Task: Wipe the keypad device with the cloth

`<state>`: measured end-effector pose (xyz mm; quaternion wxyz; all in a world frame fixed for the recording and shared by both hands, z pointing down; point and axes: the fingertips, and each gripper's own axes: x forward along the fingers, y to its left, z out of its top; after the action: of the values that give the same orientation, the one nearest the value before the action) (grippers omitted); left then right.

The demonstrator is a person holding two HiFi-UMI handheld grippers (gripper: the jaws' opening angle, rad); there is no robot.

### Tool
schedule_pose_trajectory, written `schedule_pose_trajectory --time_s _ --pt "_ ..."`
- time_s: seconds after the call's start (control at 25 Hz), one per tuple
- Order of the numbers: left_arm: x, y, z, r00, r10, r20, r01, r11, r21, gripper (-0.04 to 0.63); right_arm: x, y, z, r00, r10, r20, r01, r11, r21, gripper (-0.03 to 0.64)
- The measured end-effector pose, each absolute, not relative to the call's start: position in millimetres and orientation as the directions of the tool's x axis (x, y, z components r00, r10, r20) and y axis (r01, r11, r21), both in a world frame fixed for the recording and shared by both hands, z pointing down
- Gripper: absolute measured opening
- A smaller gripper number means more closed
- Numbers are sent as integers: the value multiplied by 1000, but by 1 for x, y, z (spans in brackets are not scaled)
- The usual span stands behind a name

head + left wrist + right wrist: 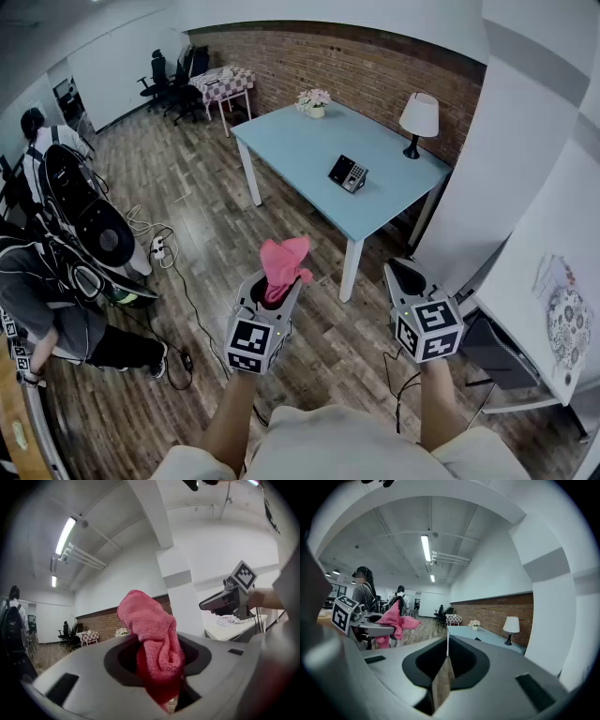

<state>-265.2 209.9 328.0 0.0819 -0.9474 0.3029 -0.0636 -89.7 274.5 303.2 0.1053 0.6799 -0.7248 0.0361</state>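
The keypad device (348,174) is a small black unit with a slanted face. It stands on a light blue table (309,150) well ahead of both grippers, and in the right gripper view the keypad device (478,639) is tiny. My left gripper (271,289) is shut on a pink cloth (284,263), which sticks up out of the jaws over the wooden floor. The pink cloth (153,637) fills the left gripper (159,667). My right gripper (406,275) is shut with nothing in it, level with the left one; seen up close, the right gripper (439,670) shows only a thin slit.
A white-shaded lamp (418,119) and a flower pot (313,101) stand on the blue table. A white table (548,272) is at my right. People with gear (66,202) and floor cables (173,267) are at my left. Office chairs (173,75) stand far back.
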Motion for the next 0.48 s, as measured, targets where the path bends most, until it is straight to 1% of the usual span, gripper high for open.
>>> schedule_pose_trajectory --time_s 0.24,0.36,0.48 --pt "-259 220 329 813 -576 83 -553 -809 -197 192 -91 281 301 -62 -978 202 -990 85 109 35" --pt "-254 226 324 816 -572 79 -550 -811 -200 192 -88 289 294 -73 -984 164 -990 91 106 21" --pt "-250 232 321 818 -570 78 -547 -813 -200 192 -91 294 293 -94 -983 161 -981 119 154 20"
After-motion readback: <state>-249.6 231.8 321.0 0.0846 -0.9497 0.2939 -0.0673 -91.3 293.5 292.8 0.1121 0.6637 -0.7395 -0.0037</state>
